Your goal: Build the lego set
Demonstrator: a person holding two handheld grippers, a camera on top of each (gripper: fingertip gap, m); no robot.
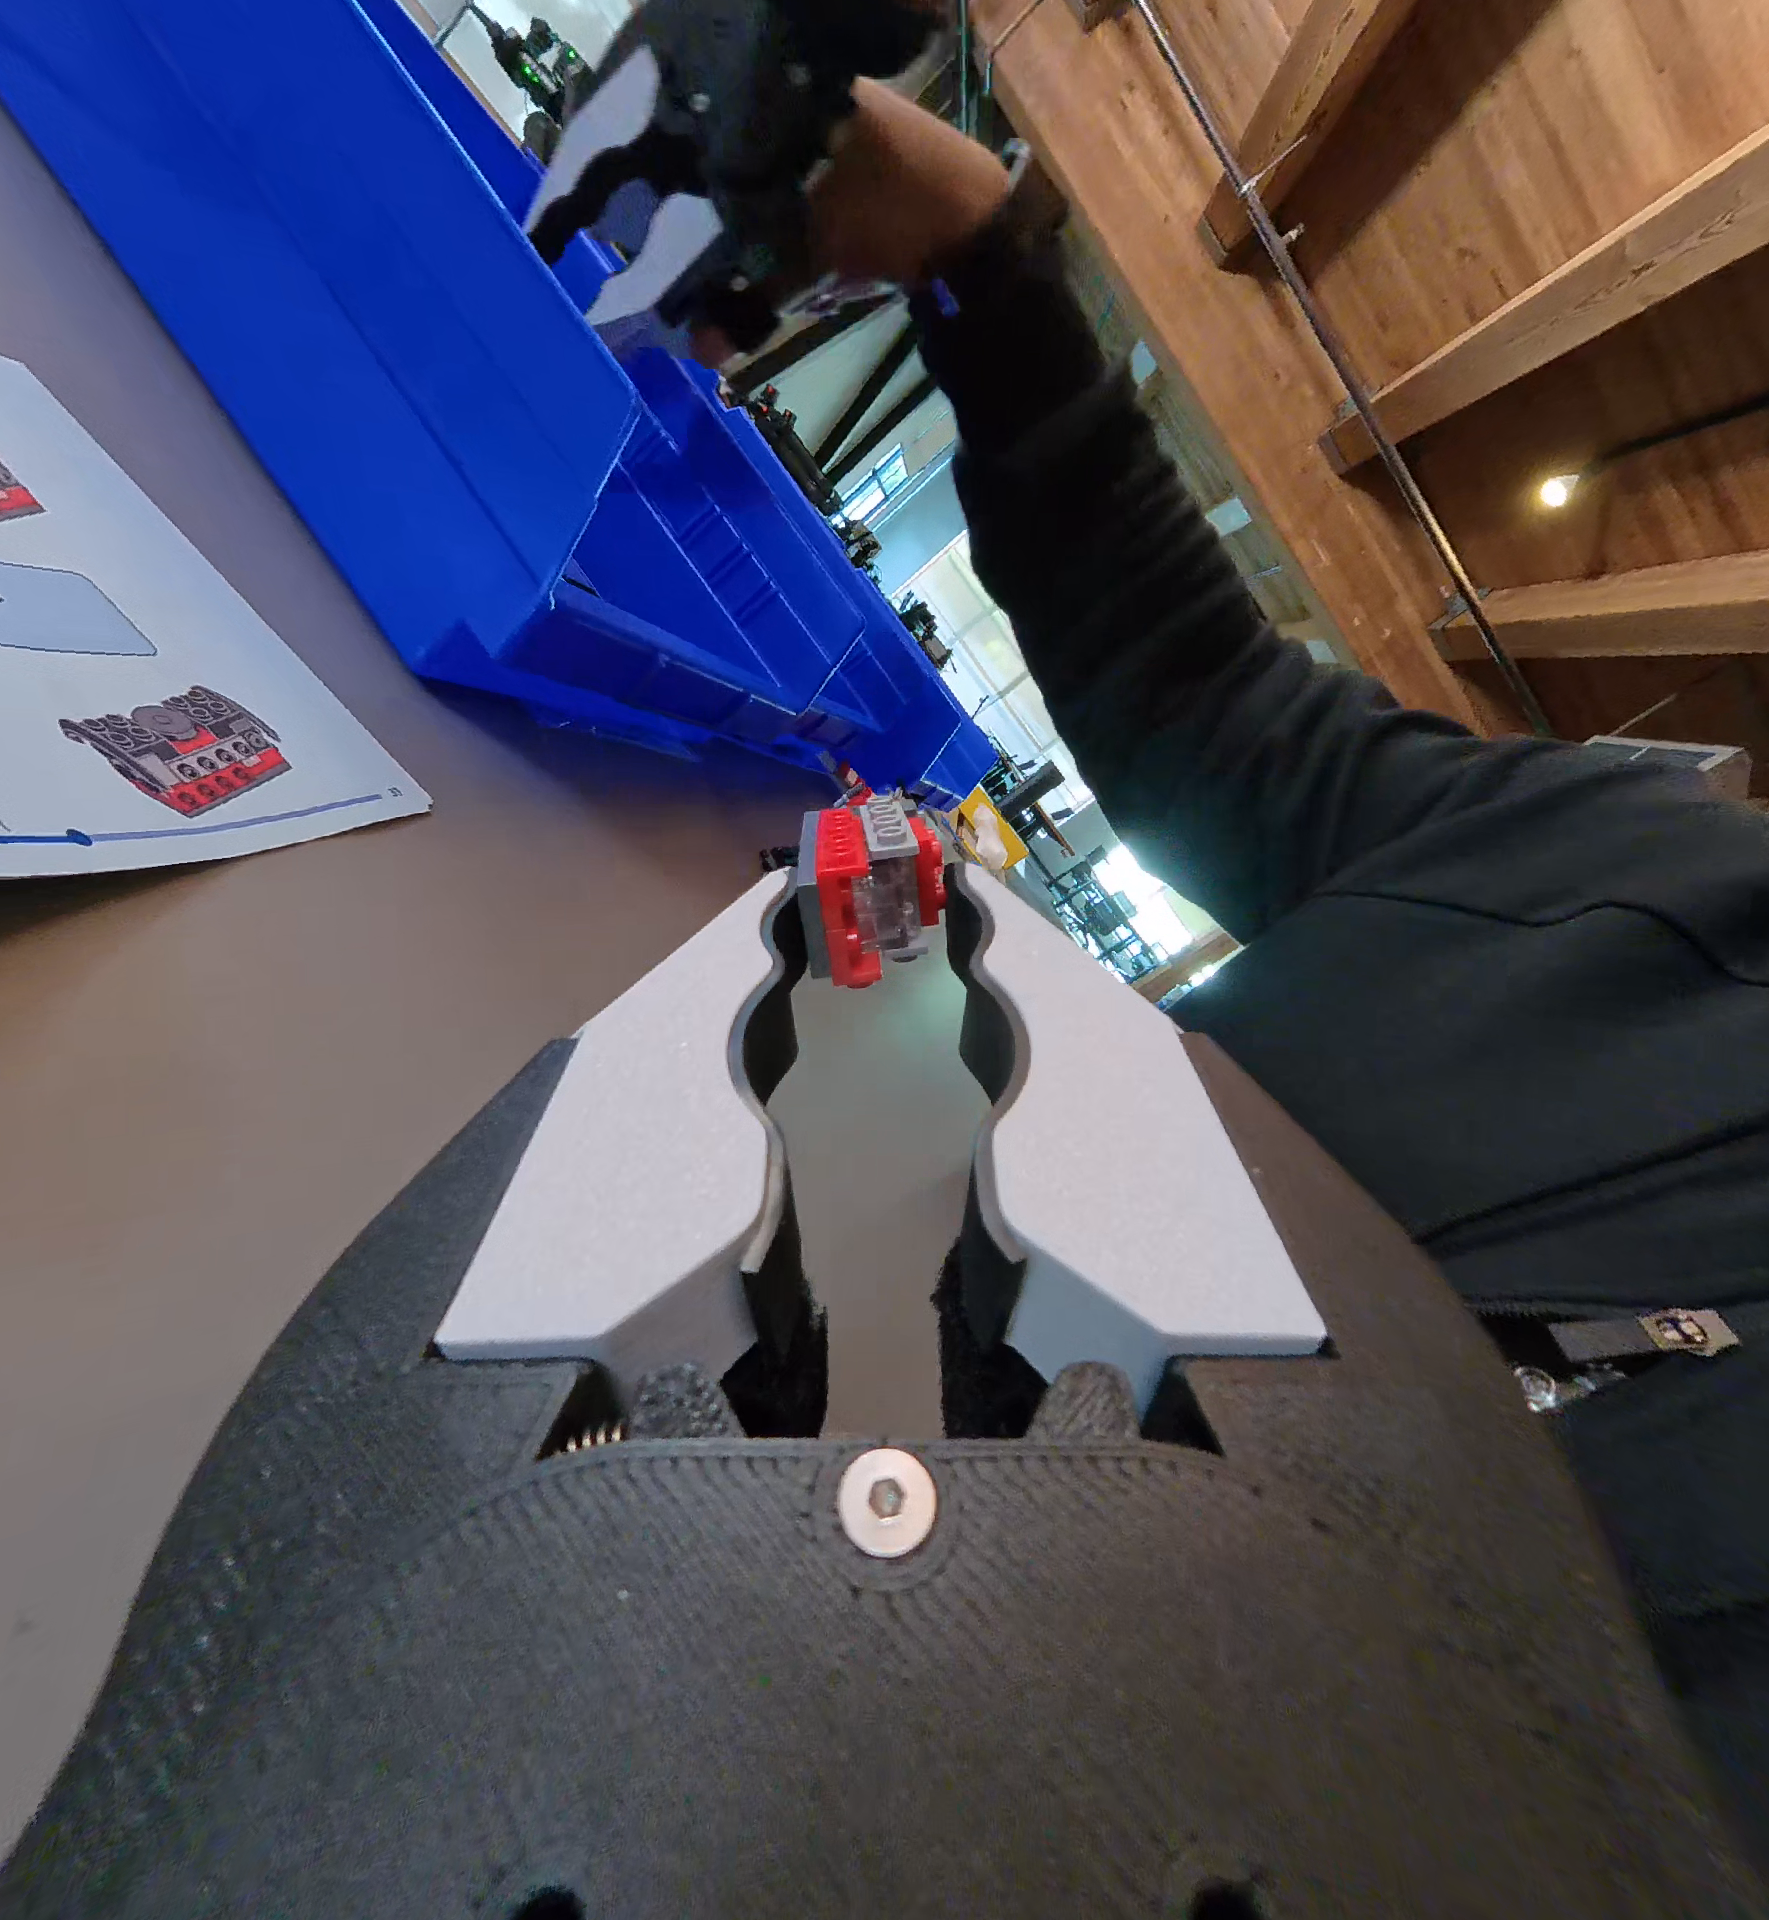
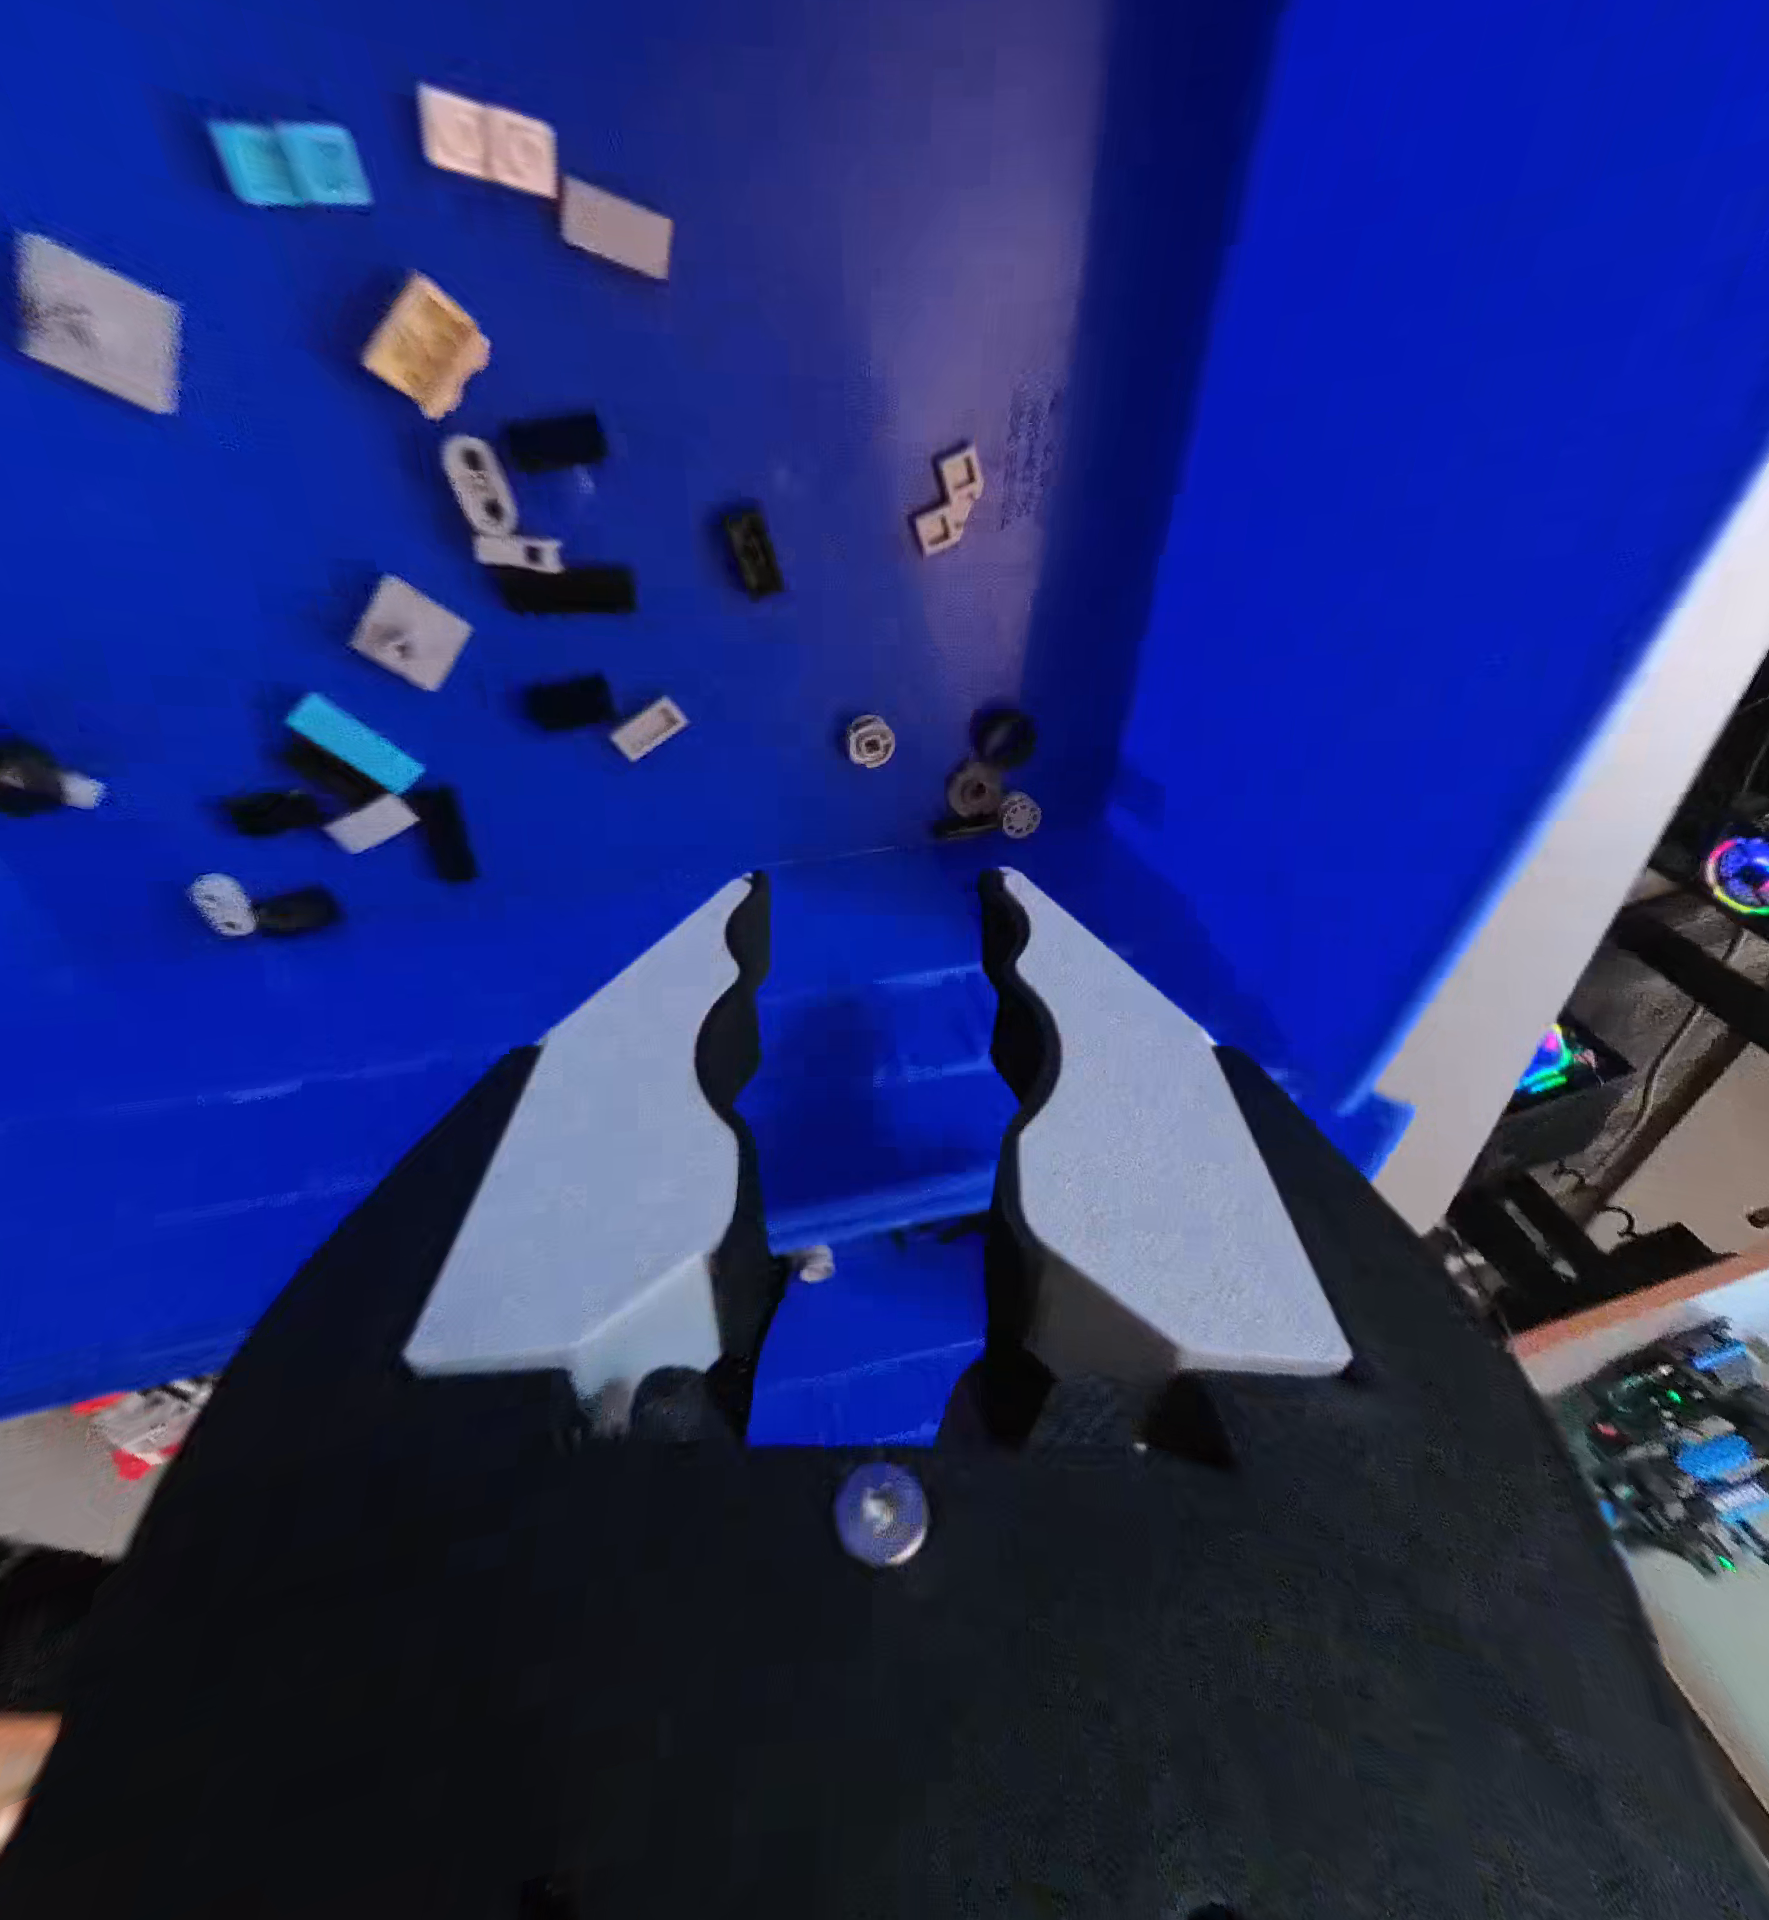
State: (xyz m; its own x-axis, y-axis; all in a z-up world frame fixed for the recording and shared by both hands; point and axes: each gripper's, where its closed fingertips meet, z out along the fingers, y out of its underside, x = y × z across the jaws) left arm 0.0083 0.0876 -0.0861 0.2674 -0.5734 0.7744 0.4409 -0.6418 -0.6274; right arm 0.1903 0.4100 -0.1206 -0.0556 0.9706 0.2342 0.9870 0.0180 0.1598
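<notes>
- My left gripper point(image 1: 864, 904) was clamped on one small lego assembly point(image 1: 867, 896), pinched right at the tips of its two grey fingers point(image 1: 651, 1101) and held just above the brown bench point(image 1: 236, 1039).
- That assembly was the only built piece I could see: red bricks on a grey plate, with one clear piece in the middle and one light grey studded plate at the far end.
- Its long axis ran roughly along my fingers, pointing away from me and tilted a little to the left; the red studs faced left.
- One open instruction booklet point(image 1: 80, 675) lay flat on the bench to the left, well apart from the assembly.
- A row of blue bins point(image 1: 360, 343) stood on the bench beyond the booklet; I counted at least three, the farther ones too crowded to tell.
- My right arm in a black sleeve point(image 1: 1223, 675) reached across toward the nearest of them.
- My right gripper point(image 2: 875, 883) stood apart and held nothing, hanging inside one blue bin point(image 2: 1379, 520) near its corner.
- Loose pieces point(image 2: 506, 540) lay scattered on that bin's floor, roughly two dozen, the view too blurred for an exact count.
- Among them I made out two turquoise ones, one tan one, several grey tiles, several black ones, and a few small round parts near the corner.
</notes>
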